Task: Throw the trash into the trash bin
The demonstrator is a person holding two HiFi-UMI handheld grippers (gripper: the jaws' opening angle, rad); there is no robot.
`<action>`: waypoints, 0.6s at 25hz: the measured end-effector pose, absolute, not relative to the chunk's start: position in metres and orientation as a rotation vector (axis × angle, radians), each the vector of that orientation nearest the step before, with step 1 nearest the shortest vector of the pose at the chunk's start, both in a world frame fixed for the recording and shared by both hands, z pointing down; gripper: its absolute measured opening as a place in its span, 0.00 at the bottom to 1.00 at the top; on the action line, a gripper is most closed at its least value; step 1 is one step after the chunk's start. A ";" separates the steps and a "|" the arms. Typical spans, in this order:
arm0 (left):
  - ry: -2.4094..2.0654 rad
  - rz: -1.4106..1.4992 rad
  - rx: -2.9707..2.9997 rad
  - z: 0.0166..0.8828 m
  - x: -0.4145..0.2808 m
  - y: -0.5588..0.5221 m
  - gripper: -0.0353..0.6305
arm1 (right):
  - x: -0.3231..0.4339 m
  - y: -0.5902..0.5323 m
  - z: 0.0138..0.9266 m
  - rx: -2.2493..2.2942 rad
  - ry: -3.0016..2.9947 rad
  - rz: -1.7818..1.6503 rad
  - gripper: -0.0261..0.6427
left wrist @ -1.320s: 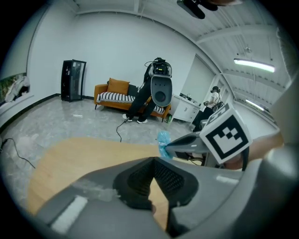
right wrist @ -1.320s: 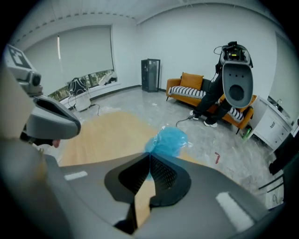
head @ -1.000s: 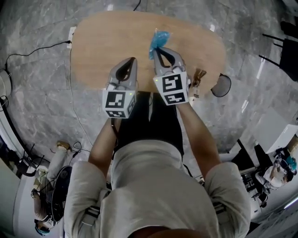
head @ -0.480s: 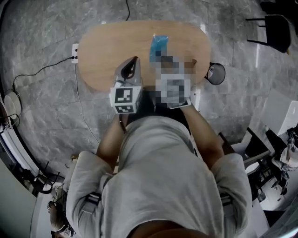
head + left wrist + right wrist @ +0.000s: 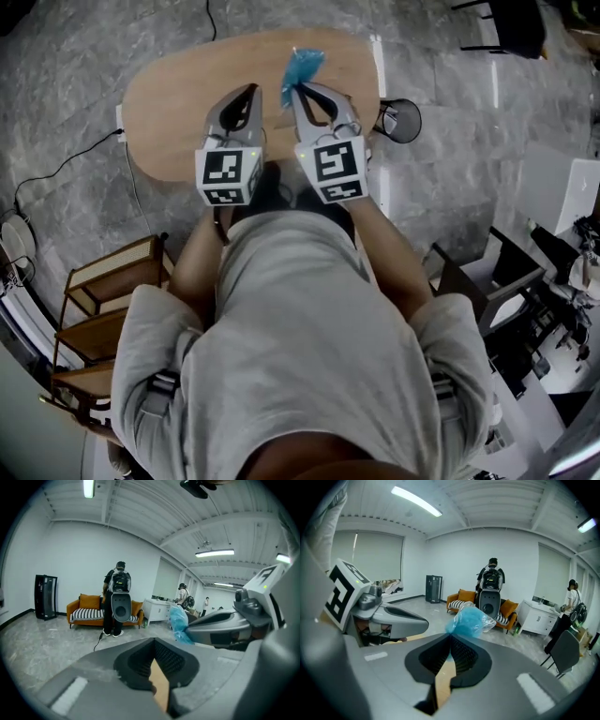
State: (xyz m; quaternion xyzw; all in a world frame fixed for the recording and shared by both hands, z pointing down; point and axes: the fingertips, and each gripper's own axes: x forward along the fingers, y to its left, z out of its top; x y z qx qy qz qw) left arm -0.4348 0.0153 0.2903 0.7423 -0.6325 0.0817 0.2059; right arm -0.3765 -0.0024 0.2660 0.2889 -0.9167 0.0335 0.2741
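Trash (image 5: 302,66), a crumpled blue plastic bag, is being squeezed at its lower end between the fingers (image 5: 465,657) of the right gripper (image 5: 298,89). It is being held up in the air over the wooden counter (image 5: 169,103), near the top middle of the head view. Most of the bag is sticking out past the fingertips, up and away from the person.

The left gripper (image 5: 251,91) is being held just beside the right one, on its left, at about the same height. Its fingers are being kept pressed together at the tips, and nothing is being carried between them. In the left gripper view the blue bag is being seen to the right of the middle, in front of the other gripper's tip.

The trash bin (image 5: 400,120), a round black mesh one, is being seen on the grey stone floor (image 5: 469,178), just past the right end of the counter. The trash is well apart from it. A wooden shelf (image 5: 103,309) is standing at the lower left.
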 end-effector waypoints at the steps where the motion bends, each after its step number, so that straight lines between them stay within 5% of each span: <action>1: -1.755 0.224 2.082 0.285 -0.418 0.015 0.08 | -0.358 0.000 0.262 0.797 -2.466 0.092 0.06; 15: -1.588 0.292 2.290 0.256 -0.179 0.024 0.08 | -0.110 0.026 0.224 1.147 -2.475 0.155 0.06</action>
